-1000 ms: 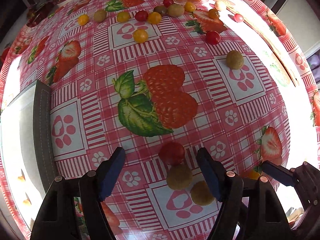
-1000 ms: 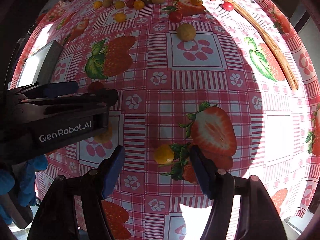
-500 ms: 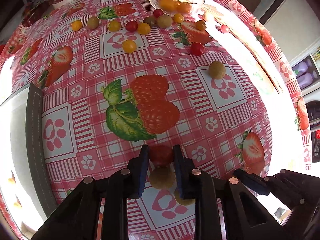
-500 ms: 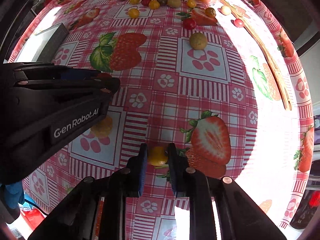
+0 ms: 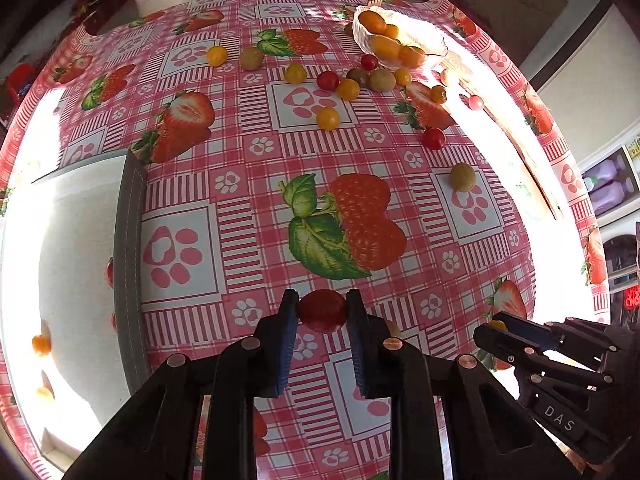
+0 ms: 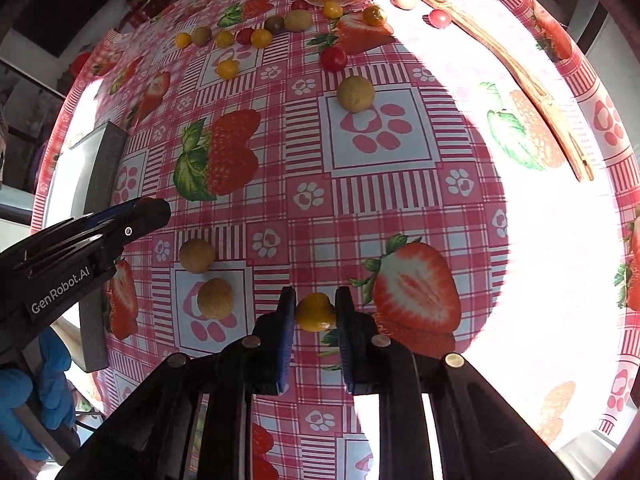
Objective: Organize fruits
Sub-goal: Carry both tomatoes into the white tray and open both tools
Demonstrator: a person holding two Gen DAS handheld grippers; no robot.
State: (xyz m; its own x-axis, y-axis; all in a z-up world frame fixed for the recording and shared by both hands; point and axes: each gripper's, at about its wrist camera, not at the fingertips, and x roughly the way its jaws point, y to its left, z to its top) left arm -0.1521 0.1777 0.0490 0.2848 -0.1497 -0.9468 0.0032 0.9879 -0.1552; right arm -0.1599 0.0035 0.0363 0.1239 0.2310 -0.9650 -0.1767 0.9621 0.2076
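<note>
Lettering "GenRobot.AI" marks the left gripper [image 5: 322, 312], clamped on a red cherry tomato [image 5: 321, 315]; "DAS" marks the right gripper [image 6: 316, 310], pinching a yellow cherry tomato [image 6: 315, 313]. Glass bowl [image 5: 434, 50] sits far right.

My left gripper [image 6: 148, 216] carries "GenRobot.AI" in white on its black side, left of the pale fruits [image 6: 197, 256]. My right gripper [image 5: 498, 326] shows "DAS" on its body.

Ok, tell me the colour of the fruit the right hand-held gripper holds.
Yellow fruit; clearest in the right wrist view.
</note>
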